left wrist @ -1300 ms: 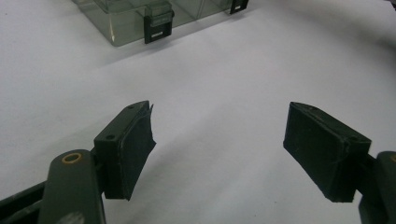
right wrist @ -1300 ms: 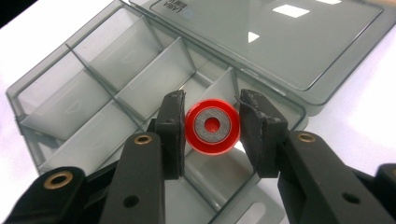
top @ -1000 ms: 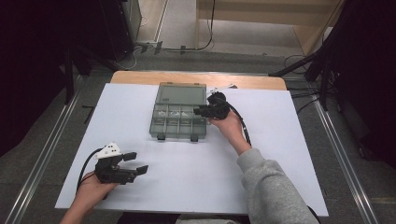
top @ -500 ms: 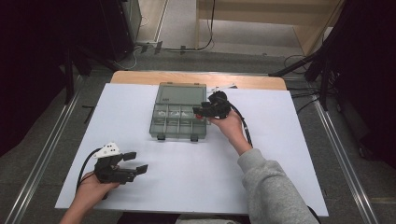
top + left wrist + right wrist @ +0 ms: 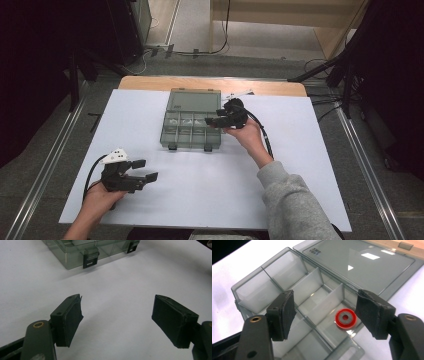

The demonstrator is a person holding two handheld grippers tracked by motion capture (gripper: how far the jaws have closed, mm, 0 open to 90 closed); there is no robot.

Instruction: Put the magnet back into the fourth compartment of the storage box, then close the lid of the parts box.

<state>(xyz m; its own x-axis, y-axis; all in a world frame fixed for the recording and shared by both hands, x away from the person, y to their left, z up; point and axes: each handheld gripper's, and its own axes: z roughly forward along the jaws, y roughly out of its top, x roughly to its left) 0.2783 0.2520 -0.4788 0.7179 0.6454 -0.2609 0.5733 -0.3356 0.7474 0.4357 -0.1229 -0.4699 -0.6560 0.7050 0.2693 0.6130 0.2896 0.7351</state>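
Right claw [image 5: 324,315] opening above red ring [image 5: 345,318] in organizer box [image 5: 262,287].

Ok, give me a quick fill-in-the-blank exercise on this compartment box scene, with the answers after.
1. The washer lying in the compartment box has a ring coloured ____.
2. The box's lid is ____.
3. The right tool, held over the box, has its pads standing ____ with nothing between them.
4. The left tool hangs above the ____ table cover.

Missing words: red; open; apart; white
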